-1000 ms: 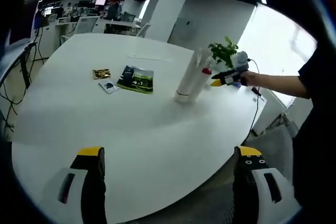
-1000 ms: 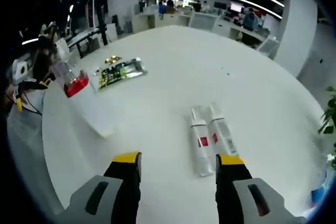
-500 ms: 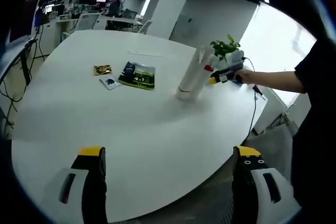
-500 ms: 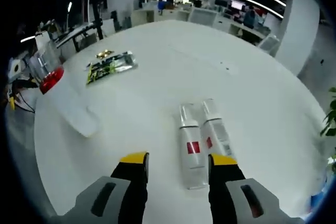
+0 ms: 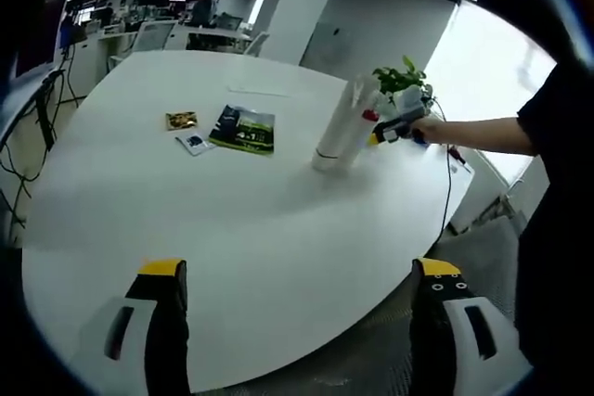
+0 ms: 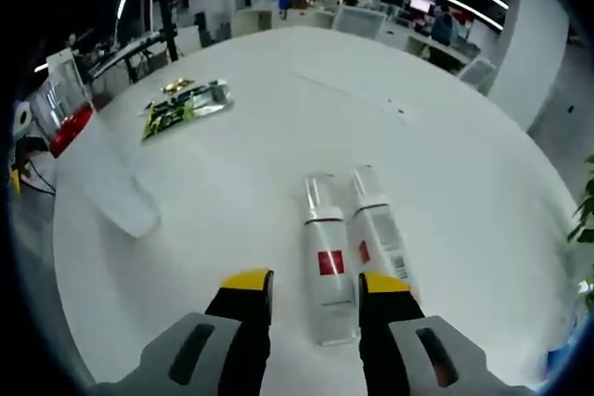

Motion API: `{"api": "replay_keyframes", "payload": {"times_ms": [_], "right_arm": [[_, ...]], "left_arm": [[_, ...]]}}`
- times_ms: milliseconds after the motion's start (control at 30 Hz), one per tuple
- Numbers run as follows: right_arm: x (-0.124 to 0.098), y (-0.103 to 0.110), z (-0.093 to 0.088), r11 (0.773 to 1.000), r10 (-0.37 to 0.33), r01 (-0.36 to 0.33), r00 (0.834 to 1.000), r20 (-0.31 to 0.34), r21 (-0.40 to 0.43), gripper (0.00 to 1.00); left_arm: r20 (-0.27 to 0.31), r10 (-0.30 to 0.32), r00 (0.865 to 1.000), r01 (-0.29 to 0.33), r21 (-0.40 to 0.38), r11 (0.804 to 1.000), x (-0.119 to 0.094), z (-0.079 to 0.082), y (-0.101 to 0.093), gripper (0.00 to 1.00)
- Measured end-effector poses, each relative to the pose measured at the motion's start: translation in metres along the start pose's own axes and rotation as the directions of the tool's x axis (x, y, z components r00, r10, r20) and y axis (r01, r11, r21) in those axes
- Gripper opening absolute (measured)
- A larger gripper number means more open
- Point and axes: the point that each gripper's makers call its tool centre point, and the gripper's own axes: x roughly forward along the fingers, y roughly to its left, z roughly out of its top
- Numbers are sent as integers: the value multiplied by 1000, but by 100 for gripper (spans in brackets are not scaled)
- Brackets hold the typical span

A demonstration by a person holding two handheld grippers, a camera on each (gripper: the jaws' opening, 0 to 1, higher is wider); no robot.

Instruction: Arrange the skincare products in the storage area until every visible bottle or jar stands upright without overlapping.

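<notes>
Two white bottles lie side by side on the round white table. The left bottle has a red label; the right bottle carries small print. My right gripper is open, low over their near ends, with the left bottle's base between its jaws. From the left gripper view the bottle pair lies far across the table, with the right gripper held by a hand at its far end. My left gripper is open over the near table edge, holding nothing.
A larger white bottle with a red band and clear cap lies near the table's left edge. Foil sachets lie further back; they show as a green packet and small packets. A potted plant stands past the bottles.
My right gripper has moved in closer over the two lying bottles and its jaws have narrowed around the left bottle's base. The left gripper has barely moved.
</notes>
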Motion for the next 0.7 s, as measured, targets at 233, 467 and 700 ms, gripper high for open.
{"api": "replay_keyframes", "payload": {"times_ms": [233, 467, 700], "right_arm": [[6, -8, -6, 997, -25, 21, 998, -50, -72, 23], [11, -3, -7, 995, -27, 24, 999, -36, -97, 16], [15, -1, -5, 998, 3, -6, 999, -52, -65, 13]], "left_arm": [[-5, 1, 1000, -1, 8, 1000, 0, -1, -1, 93], [-11, 3, 1000, -3, 11, 1000, 0, -1, 0, 92], [-18, 2, 1000, -1, 13, 1000, 0, -2, -1, 92]]}}
